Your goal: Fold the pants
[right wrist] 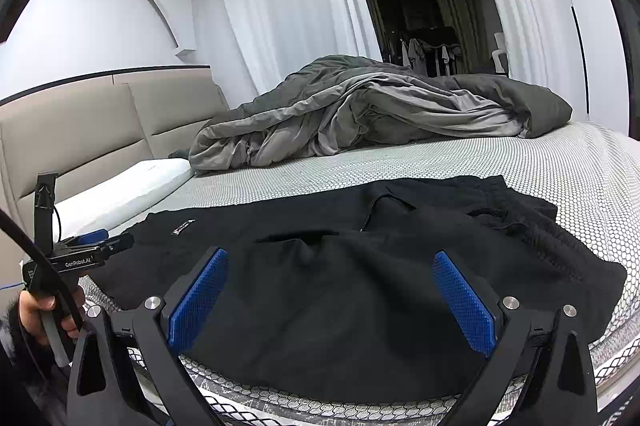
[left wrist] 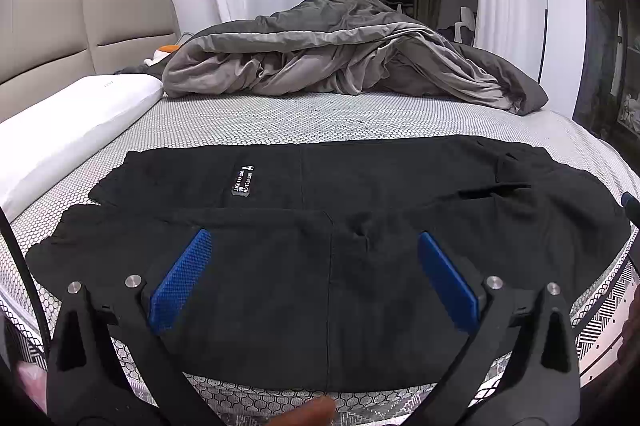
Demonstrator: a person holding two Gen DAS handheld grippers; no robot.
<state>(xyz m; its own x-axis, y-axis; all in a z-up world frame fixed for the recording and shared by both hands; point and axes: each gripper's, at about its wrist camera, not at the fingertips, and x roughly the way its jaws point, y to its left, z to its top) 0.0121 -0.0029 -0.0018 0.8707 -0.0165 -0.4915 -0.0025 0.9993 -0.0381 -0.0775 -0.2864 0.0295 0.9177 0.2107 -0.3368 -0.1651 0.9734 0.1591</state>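
Black pants [left wrist: 360,194] lie spread flat across the near part of the bed, legs toward the left, waistband [right wrist: 532,222] at the right. A small white-lettered label [left wrist: 243,179] sits on the far leg; it also shows in the right wrist view [right wrist: 183,226]. My left gripper [left wrist: 314,246] is open and empty, hovering over the near leg. My right gripper [right wrist: 330,266] is open and empty, over the seat of the pants [right wrist: 340,290]. The left gripper also shows at the left edge of the right wrist view [right wrist: 96,246], held in a hand.
The mattress [left wrist: 280,122] has a honeycomb-patterned cover. A crumpled grey duvet [left wrist: 340,54] lies at the far side. A white pillow [left wrist: 68,130] lies at the left against a beige headboard [left wrist: 80,22]. White curtains [right wrist: 280,6] hang behind. The bed's near edge [left wrist: 280,392] is just below the pants.
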